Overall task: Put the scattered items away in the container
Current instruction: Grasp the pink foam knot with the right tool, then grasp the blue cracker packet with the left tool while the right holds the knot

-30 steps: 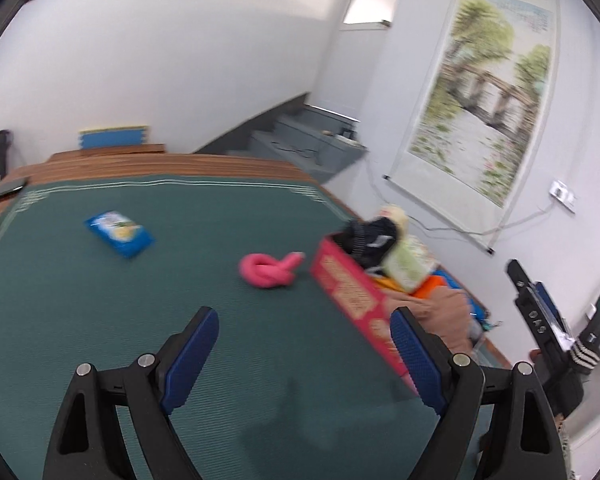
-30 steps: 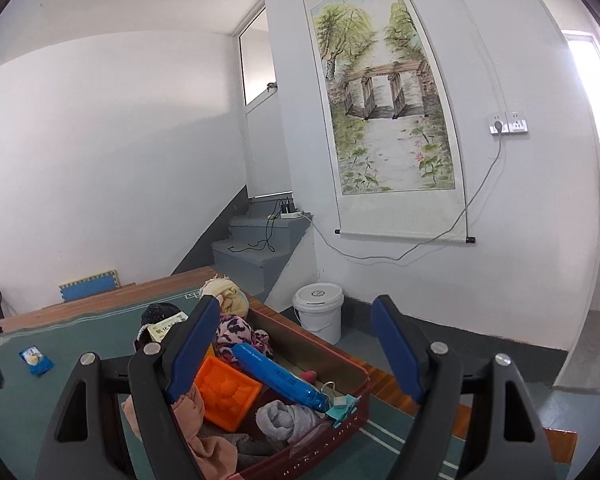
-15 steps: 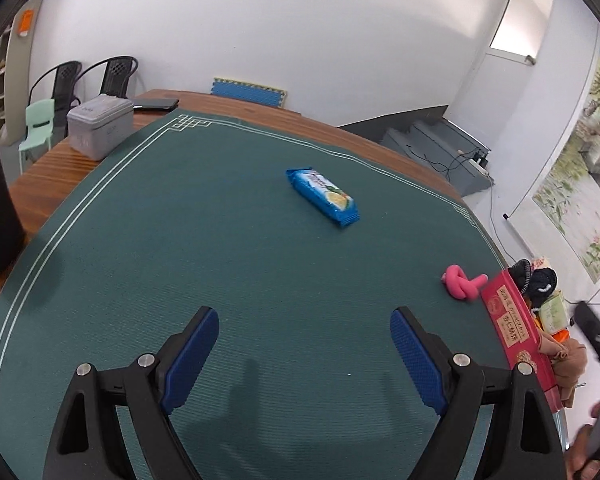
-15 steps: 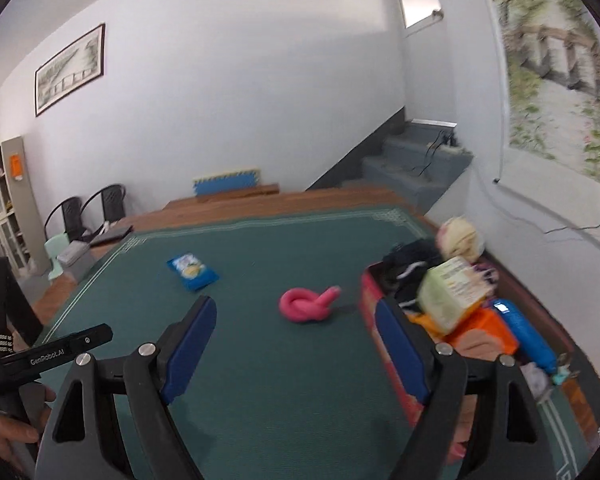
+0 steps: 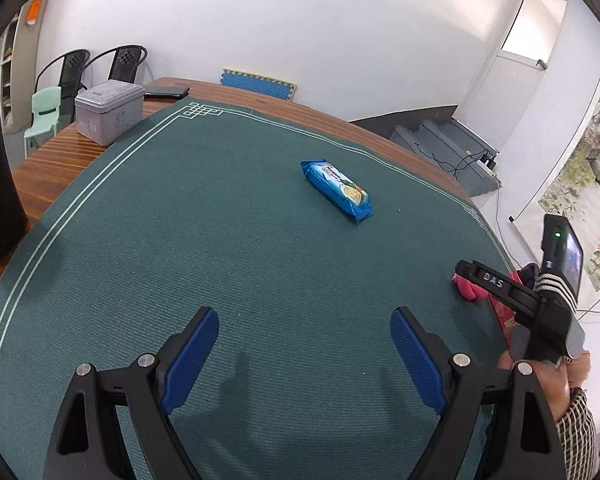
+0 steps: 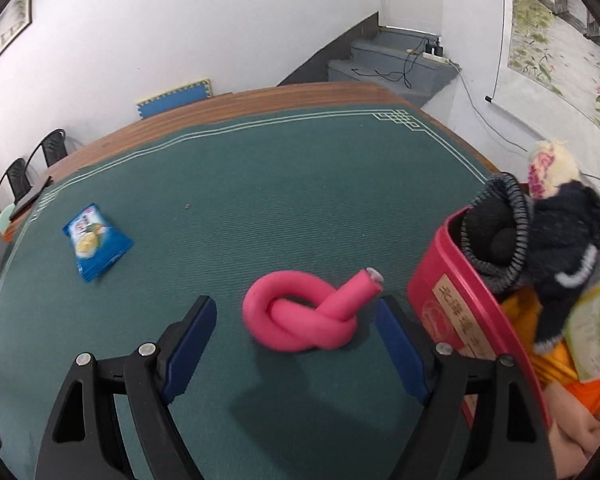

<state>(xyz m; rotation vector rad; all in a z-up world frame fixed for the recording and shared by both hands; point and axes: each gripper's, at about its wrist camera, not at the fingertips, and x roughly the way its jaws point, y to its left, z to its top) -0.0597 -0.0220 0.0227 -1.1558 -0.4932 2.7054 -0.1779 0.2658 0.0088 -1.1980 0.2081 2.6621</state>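
Left gripper (image 5: 304,354) hangs over bare desk (image 5: 220,240), jaws apart and empty. Right gripper (image 6: 294,346), jaws apart, frames the pink knot (image 6: 304,314) beside the red box (image 6: 444,300).

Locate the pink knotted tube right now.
Right wrist view: pink knotted tube lies on the green mat, just ahead of the open right hand-held gripper, left of the red container.

At the right edge of the left wrist view, white letters "DAS" stand on the black arm of the right gripper (image 5: 496,282). The label on the red container (image 6: 452,312) and the blue packet (image 5: 336,191) print are too blurred to read.
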